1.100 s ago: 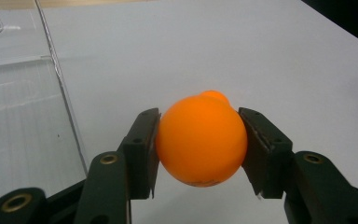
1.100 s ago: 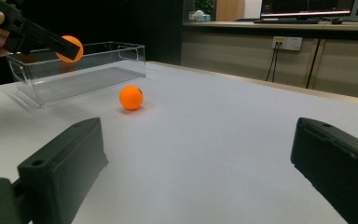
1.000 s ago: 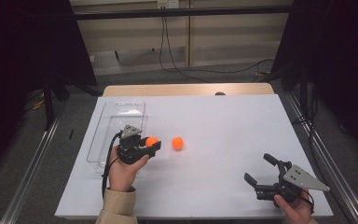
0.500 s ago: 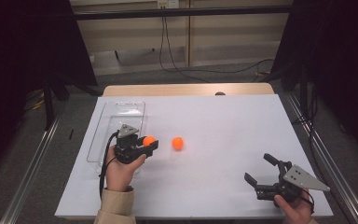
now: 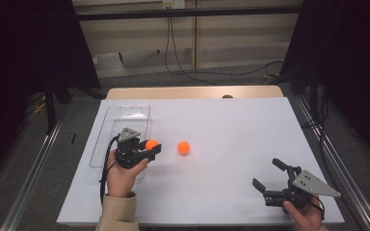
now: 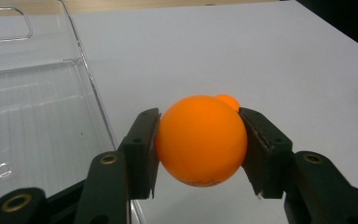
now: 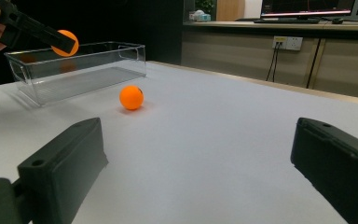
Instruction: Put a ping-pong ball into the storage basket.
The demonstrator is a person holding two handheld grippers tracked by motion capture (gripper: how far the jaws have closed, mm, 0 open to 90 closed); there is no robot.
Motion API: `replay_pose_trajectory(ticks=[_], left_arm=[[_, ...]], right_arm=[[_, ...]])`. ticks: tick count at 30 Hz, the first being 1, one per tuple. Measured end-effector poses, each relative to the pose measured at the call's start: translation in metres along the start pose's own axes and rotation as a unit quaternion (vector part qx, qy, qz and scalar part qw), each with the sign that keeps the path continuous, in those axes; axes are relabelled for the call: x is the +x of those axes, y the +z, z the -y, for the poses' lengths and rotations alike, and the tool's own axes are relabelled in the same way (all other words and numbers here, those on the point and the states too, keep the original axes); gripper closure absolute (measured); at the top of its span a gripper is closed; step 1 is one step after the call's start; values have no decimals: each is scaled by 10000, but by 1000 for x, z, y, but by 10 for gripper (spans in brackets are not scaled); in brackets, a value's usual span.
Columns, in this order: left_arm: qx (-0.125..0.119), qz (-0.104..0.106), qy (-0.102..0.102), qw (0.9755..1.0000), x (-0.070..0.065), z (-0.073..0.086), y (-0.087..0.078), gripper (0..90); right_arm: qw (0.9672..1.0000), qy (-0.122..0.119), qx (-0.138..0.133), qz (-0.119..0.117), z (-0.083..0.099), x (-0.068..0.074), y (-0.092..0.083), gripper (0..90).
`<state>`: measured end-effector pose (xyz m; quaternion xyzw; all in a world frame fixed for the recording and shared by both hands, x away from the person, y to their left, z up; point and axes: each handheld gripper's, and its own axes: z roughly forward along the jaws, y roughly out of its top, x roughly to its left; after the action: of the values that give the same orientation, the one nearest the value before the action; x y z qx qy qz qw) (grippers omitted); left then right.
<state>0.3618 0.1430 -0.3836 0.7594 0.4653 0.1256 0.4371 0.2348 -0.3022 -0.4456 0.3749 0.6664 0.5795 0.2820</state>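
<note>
High view: two orange balls, one clear bin [image 5: 101, 139]. Left gripper [image 5: 150, 147] clamps one ball [image 5: 151, 144] beside bin; other ball [image 5: 183, 147] on table [image 5: 231, 125]. Right gripper [image 5: 269, 176] near right, jaws apart, holding nothing.

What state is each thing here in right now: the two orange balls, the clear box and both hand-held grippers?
Held ball: clamped between the left gripper's jaws, lifted off the table beside the box.
Loose ball: resting on the table, touched by nothing.
Clear box: upright, open on top, nothing inside.
Left gripper: shut on the held ball.
Right gripper: jaws wide open, holding nothing, low over the table.
</note>
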Motion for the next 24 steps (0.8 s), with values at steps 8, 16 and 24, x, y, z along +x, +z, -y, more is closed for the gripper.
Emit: replay_pose_trajectory(ticks=[8, 16, 24], left_arm=[[-27, -24, -13, 10000, 1, -1, -2, 508], [-34, -51, -21, 10000, 4, -2, -6, 508], [-51, -82, -40, 9999, 6, -2, -8, 508]], right_arm=[[10000, 7, 2, -3, 0, 0, 0, 24], [10000, -14, 6, -13, 0, 0, 0, 24], [10000, -15, 9, -20, 0, 0, 0, 24]])
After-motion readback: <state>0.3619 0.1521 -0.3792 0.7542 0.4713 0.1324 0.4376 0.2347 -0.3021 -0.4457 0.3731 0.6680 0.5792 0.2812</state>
